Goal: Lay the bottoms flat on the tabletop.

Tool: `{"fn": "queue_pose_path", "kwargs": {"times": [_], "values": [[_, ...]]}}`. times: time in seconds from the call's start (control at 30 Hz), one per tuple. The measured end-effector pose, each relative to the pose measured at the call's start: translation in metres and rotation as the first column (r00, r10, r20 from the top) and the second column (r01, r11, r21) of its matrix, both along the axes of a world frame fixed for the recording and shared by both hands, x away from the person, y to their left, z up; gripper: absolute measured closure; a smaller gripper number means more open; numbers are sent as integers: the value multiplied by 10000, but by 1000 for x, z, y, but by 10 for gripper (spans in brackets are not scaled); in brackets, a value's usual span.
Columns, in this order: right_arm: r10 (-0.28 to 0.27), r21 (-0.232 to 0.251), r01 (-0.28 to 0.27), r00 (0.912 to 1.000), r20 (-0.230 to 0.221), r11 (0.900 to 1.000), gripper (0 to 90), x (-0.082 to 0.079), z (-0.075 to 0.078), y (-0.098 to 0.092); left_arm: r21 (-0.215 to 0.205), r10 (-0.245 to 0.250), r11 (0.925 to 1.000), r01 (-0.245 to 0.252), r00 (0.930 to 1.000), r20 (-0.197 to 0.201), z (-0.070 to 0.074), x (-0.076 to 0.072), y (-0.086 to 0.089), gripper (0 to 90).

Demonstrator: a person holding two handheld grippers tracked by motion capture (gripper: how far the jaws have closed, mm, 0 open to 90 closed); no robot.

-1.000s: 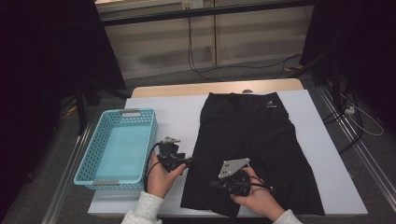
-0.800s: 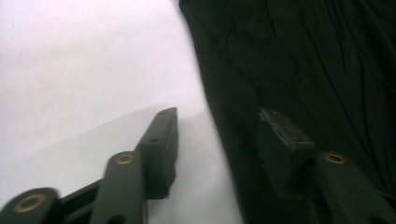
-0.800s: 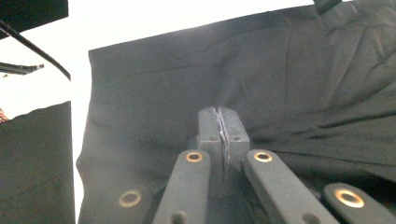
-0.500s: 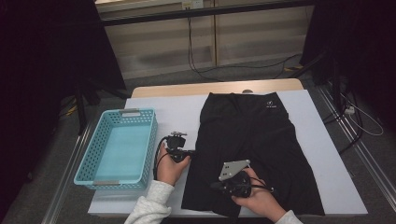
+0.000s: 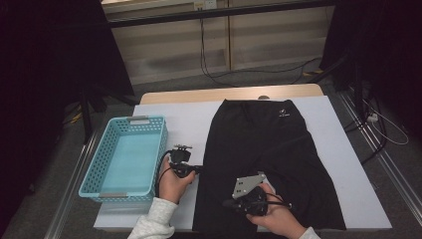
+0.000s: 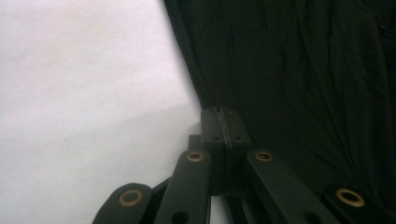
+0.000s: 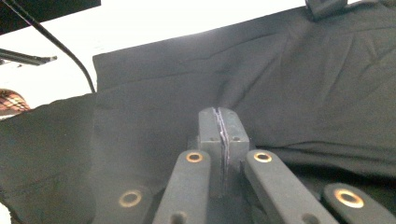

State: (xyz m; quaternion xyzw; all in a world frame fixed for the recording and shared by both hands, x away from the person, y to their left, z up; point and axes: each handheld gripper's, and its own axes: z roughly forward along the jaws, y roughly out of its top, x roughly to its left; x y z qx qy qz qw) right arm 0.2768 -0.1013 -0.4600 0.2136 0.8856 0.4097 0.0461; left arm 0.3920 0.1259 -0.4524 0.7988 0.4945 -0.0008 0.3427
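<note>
The counter (image 5: 343, 164), covered in white, carries a black garment (image 5: 268, 159) spread flat across its middle and right part, waistband toward the far edge with a small white logo (image 5: 283, 115) near it. To the left of the garment stands a light blue basket (image 5: 94, 181) with perforated walls, well apart from the cloth. The person's left hand (image 5: 171, 184) holds the left tongs (image 6: 219, 112) at the garment's left edge; the jaws are pressed together right at the hem, and whether cloth is caught between them I cannot tell. The right hand (image 5: 278, 219) holds the right tongs (image 7: 219, 114) over the garment's near part, jaws pressed together above a fold, a grey plate (image 5: 247, 184) on top.
</note>
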Motion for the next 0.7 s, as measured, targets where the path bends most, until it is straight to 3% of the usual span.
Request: {"fn": "queue_pose_path", "kwargs": {"times": [0.1, 0.13, 0.17, 0.23, 0.3, 0.4, 0.47, 0.7], "values": [[31, 31, -31, 10000, 27, 10000, 879, -1, 0, -1, 70, -70, 10000, 69, 9998, 185, 1, 0, -1, 886], [4, 114, -4, 10000, -27, 9999, 830, -1, 1, -1, 156, -103, 9998, 98, 9994, 332, 1, 0, 0, 855], [-96, 207, 96, 10000, 16, 9997, 751, -1, 3, -2, 218, -121, 9997, 112, 9990, 431, 2, 0, 0, 802], [-415, 81, 414, 9989, 217, 9991, 682, 0, 9, -6, 272, -258, 9993, 237, 9967, 772, 2, -1, 1, 689], [-914, 268, 908, 9955, 235, 9955, 587, 3, 15, -15, 297, -394, 9989, 369, 9950, 914, 4, -1, 1, 590], [-1569, 447, 1550, 9867, 417, 9869, 529, 8, 23, -33, 394, -652, 9974, 608, 9903, 1230, 8, -1, 1, 468], [-2208, 517, 2183, 9741, 484, 9745, 514, 11, 26, -49, 625, -735, 9960, 641, 9840, 1621, 9, -1, 1, 376], [-4024, 363, 4011, 9144, 446, 9153, 454, 15, 23, -101, 858, -1085, 9917, 961, 9819, 1549, 4, 2, 1, 263]]}}
